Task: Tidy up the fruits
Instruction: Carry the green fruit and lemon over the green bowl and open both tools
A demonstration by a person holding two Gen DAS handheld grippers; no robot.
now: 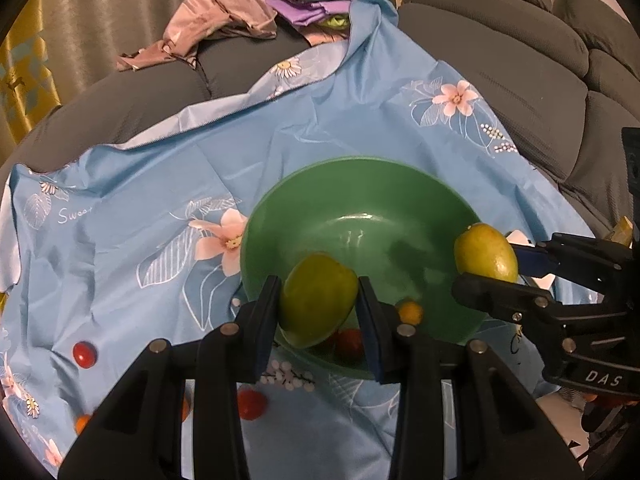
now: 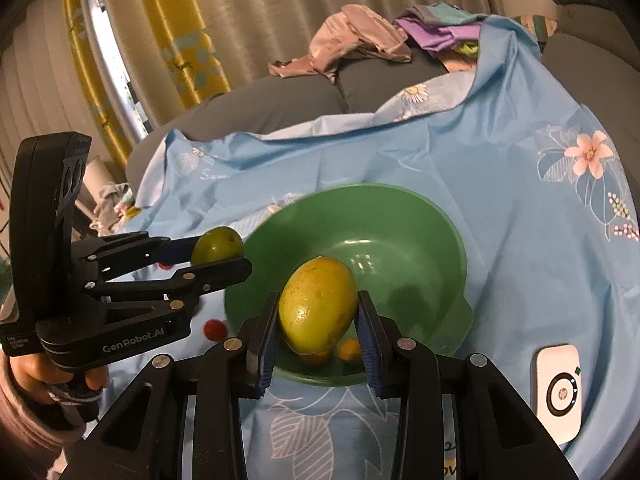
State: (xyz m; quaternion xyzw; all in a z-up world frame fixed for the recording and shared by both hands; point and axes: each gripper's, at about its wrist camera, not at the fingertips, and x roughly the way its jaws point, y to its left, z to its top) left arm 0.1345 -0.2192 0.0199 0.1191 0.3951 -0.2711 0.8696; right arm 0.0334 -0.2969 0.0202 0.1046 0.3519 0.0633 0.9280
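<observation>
In the left wrist view my left gripper (image 1: 320, 312) is shut on a green mango-like fruit (image 1: 316, 292), held over the near rim of a green bowl (image 1: 360, 196). To its right, my right gripper (image 1: 486, 270) is shut on a yellow-green fruit (image 1: 486, 252) above the bowl's right edge. The right wrist view shows that fruit (image 2: 318, 304) clamped in the right gripper (image 2: 318, 320) over the bowl (image 2: 400, 232). There the left gripper (image 2: 218, 254) holds its green fruit (image 2: 217, 244) at the bowl's left rim. A small red fruit (image 1: 350, 344) and small orange ones (image 2: 347, 349) lie in the bowl.
The bowl sits on a blue floral cloth (image 1: 160, 184) spread over a grey sofa (image 1: 520, 60). Small red fruits (image 1: 85, 354) (image 1: 252, 404) and an orange one (image 1: 82, 424) lie loose on the cloth. A white device (image 2: 558, 392) lies at the right. Clothes (image 1: 224, 20) are piled behind.
</observation>
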